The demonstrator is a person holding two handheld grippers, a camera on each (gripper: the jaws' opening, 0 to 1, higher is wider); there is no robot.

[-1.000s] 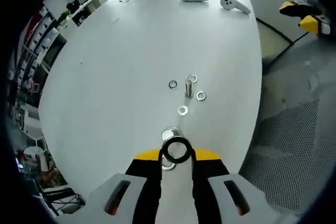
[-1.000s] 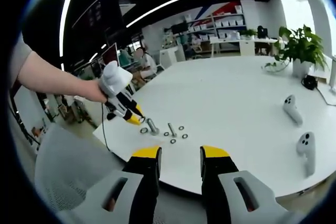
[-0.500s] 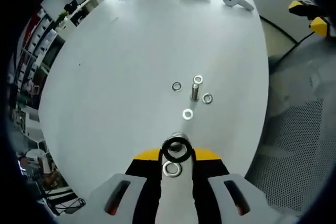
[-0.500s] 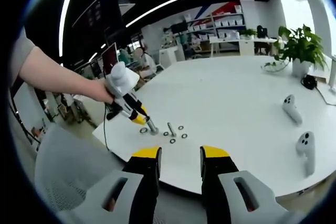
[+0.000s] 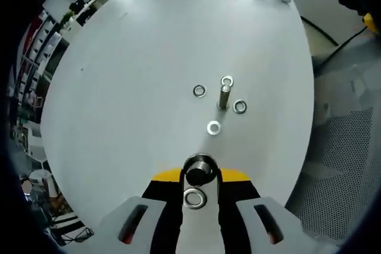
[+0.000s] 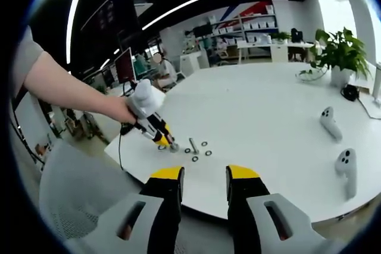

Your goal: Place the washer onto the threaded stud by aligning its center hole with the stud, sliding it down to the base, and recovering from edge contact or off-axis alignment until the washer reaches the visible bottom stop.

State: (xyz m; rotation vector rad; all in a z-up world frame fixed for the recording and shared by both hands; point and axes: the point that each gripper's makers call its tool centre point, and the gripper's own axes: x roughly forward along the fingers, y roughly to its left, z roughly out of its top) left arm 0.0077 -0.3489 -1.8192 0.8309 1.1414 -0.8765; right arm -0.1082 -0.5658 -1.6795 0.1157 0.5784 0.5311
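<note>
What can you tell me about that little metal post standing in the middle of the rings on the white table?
The post is a short, shiny silver metal stud standing upright on the white table, looking like bare steel. Nothing sits on it yet. Four loose metal rings lie flat around it, one very near its far side. In the right gripper view it appears small, just beyond the left gripper.

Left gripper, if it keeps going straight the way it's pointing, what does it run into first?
Probably the loose washer lying on the white table just ahead of the left gripper; the upright stud stands beyond it. Depth is hard to judge.
</note>
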